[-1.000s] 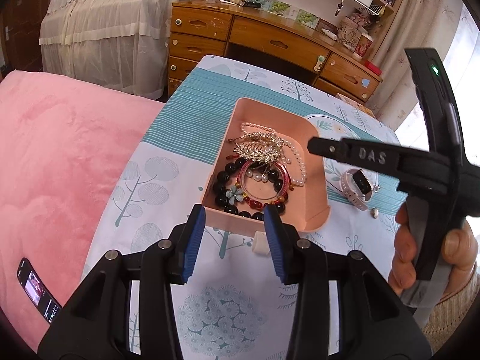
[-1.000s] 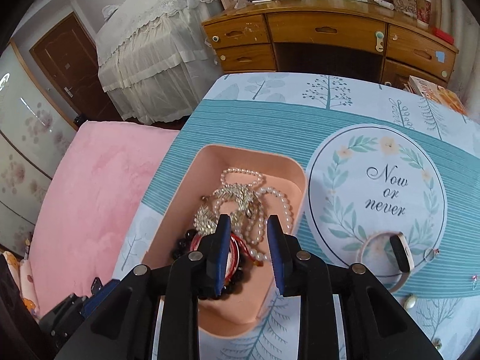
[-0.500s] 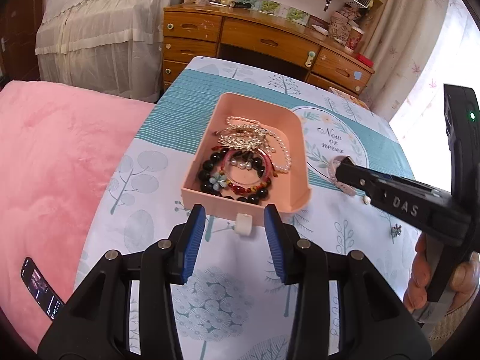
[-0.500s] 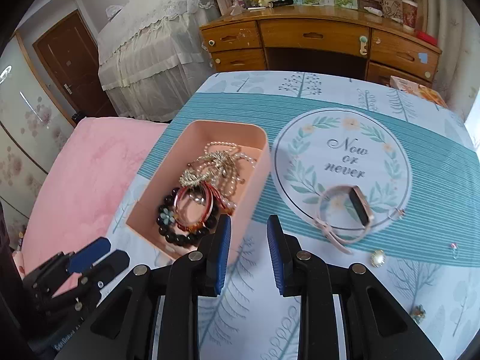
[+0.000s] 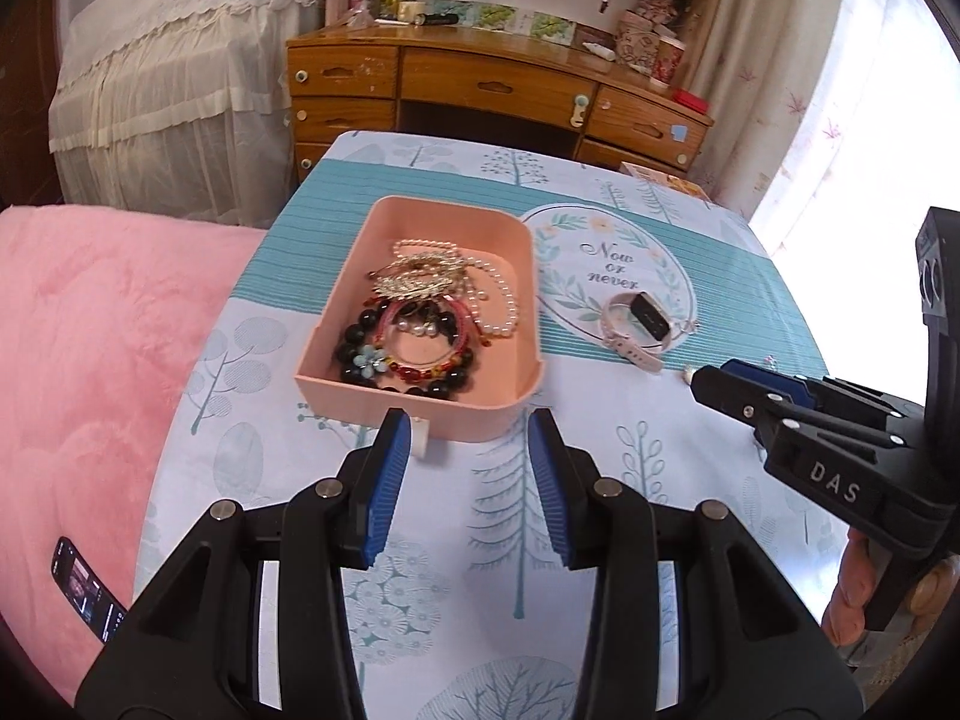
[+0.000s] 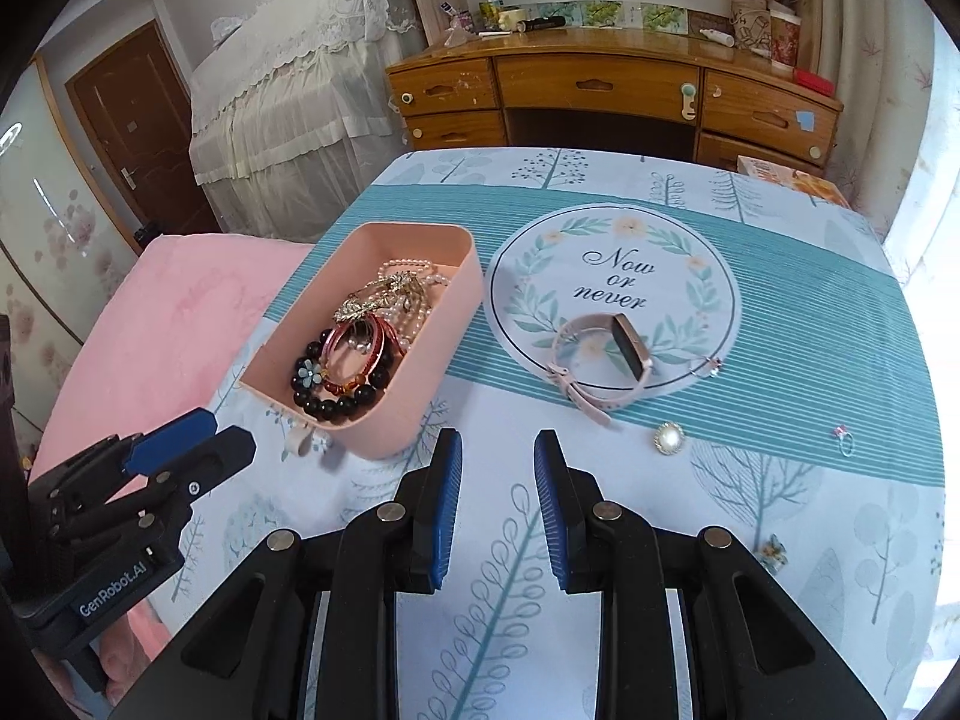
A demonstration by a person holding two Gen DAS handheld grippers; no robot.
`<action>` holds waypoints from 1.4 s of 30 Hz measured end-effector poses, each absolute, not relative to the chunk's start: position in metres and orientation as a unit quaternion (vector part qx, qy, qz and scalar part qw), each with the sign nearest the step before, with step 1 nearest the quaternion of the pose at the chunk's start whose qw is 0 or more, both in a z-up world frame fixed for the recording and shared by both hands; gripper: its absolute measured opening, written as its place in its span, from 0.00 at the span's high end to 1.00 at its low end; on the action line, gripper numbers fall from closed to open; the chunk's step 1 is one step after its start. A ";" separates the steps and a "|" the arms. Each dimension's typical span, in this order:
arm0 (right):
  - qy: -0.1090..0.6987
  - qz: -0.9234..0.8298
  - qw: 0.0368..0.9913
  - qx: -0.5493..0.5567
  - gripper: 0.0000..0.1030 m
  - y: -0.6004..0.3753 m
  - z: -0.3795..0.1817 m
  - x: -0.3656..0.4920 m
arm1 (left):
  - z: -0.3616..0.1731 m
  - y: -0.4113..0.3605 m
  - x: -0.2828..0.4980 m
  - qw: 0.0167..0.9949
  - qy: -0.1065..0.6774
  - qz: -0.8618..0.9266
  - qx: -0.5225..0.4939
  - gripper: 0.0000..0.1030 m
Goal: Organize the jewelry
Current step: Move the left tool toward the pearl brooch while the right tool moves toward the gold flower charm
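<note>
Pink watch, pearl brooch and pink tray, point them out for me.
pink watch (image 6: 627,348), right wrist view, on its dark face.
pearl brooch (image 6: 668,438), right wrist view, on its centre.
pink tray (image 6: 414,396), right wrist view, on its outer side wall.

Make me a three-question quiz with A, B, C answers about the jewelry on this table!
1. Where is the watch?
A. in the pink box
B. on the round "Now or never" mat
C. on the pink blanket

2. What colour is the flower on the black bead bracelet?
A. light blue
B. yellow
C. purple

3. What are the right gripper jaws holding?
A. a ring
B. the watch
C. nothing

Answers:
1 B: its face lies on the mat, beside the pink box.
2 A: a pale blue flower sits among the black beads.
3 C: only tablecloth shows between the jaws.
</note>
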State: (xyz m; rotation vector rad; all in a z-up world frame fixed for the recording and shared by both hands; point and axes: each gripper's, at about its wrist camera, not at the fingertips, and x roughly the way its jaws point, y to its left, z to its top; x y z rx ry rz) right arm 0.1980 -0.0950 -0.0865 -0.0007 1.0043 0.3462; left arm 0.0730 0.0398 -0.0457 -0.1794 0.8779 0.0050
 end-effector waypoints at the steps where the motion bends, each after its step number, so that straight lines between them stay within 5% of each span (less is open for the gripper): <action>1: 0.477 0.165 0.863 0.001 0.76 -0.097 -0.084 0.195 | -0.044 0.036 0.072 0.902 0.424 0.000 -0.084 0.64; 13: 0.455 0.159 0.876 0.005 0.76 -0.132 -0.064 0.167 | -0.030 -0.004 0.072 0.905 0.422 -0.026 -0.048 0.63; 18: 0.450 0.154 0.880 0.013 0.73 -0.149 -0.062 0.163 | -0.027 -0.020 0.074 0.906 0.421 -0.030 -0.035 0.47; 42: 0.481 0.102 0.871 0.021 0.72 -0.253 -0.111 0.154 | -0.076 -0.084 0.098 0.877 0.474 -0.073 0.029 0.47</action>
